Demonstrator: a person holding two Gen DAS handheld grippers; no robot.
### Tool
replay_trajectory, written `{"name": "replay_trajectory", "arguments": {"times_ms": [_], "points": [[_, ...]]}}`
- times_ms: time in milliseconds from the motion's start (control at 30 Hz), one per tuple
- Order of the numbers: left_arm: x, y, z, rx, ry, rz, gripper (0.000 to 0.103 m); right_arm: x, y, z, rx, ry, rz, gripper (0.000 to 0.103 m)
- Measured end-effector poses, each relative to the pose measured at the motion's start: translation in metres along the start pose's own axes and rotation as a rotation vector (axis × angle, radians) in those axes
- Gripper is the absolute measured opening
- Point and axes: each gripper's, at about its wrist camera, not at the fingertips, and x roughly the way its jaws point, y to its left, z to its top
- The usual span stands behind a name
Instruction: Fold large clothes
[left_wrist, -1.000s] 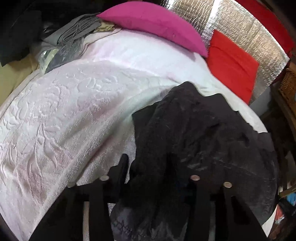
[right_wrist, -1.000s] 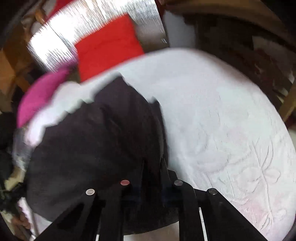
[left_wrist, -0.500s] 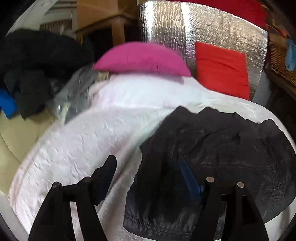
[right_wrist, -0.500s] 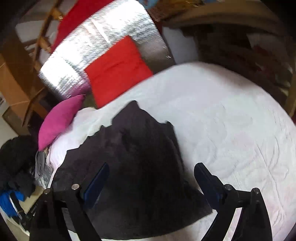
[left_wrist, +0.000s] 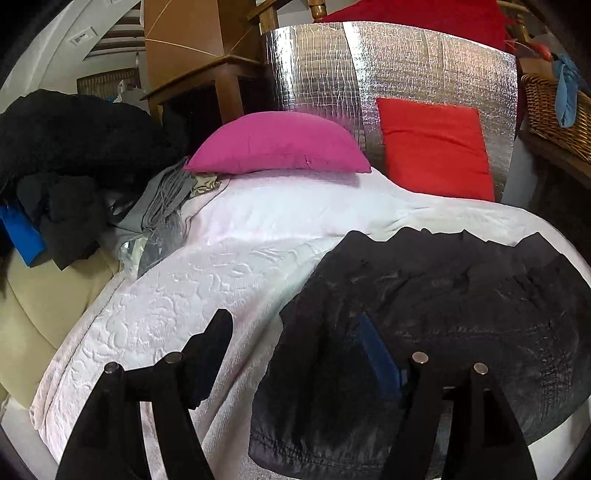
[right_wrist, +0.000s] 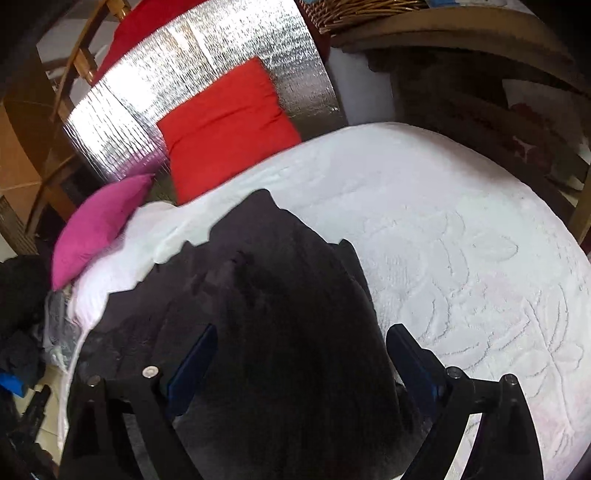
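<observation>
Honestly nothing readable here, no text, labels, brand marks or numbers anywhere, not on the crumpled black fabric garment nor the white embossed bedspread.

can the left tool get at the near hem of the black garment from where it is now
Probably yes. The left tool is open and hangs just above the black garment, whose near hem lies flat on the white bedspread with nothing on it. The right tool is open too.
</observation>
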Motion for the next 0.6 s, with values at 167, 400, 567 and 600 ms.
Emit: {"name": "replay_trajectory", "arguments": {"times_ms": [167, 400, 567, 600], "points": [[0.012, -0.008, -0.005, 0.026, 0.028, 0.021, 0.072, 0.039, -0.016, -0.007, 0.040, 0.111, -0.068, 0.093], [0.033, -0.017, -0.013, 0.045, 0.103, 0.031, 0.072, 0.003, -0.007, 0.000, 0.006, -0.027, -0.036, 0.092], [0.032, -0.019, -0.015, 0.059, 0.098, 0.041, 0.072, -0.014, 0.013, -0.001, -0.049, -0.067, 0.069, 0.057], [0.033, -0.020, -0.016, 0.063, 0.099, 0.043, 0.072, -0.010, 0.016, -0.002, -0.054, -0.049, 0.084, 0.056]]}}
